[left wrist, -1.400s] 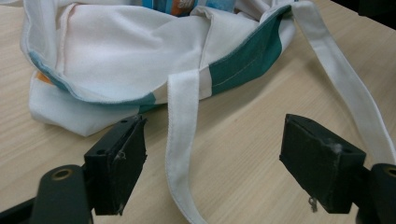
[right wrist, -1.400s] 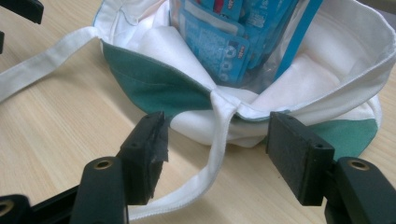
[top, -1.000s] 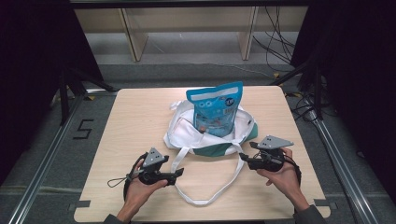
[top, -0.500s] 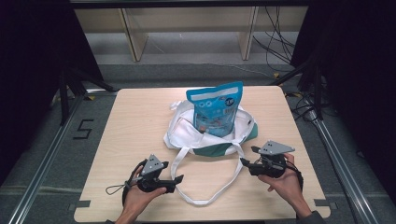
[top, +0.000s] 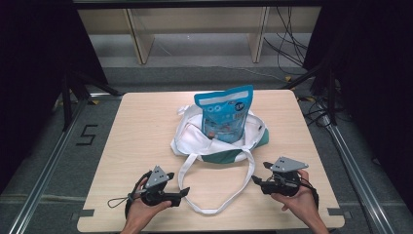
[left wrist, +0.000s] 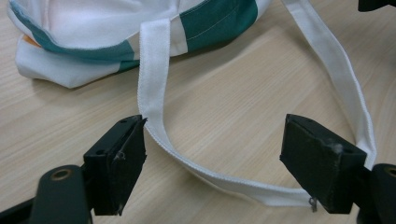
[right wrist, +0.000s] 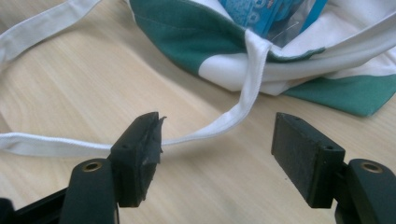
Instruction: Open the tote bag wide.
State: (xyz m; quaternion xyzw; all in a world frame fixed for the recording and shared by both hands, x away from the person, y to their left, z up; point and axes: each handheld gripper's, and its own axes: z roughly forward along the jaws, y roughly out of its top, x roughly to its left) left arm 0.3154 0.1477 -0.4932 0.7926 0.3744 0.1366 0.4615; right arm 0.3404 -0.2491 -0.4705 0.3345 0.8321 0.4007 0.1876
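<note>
- The white-and-green canvas tote bag sits mid-frame on the pale wooden surface, a blue snack pouch standing in it.
- Both the left gripper and the right gripper hold their jaws wide open, empty.
- I'd close each squarely across the white looped handle strap near them.

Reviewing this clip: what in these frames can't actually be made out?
- Print on the blue snack pouch: too small in the high view.
- Pouch's lower part: hidden inside the tote bag.
- Pouch in the right gripper view: cut off by the top edge.
- Tote's far handle: blocked by the pouch.
</note>
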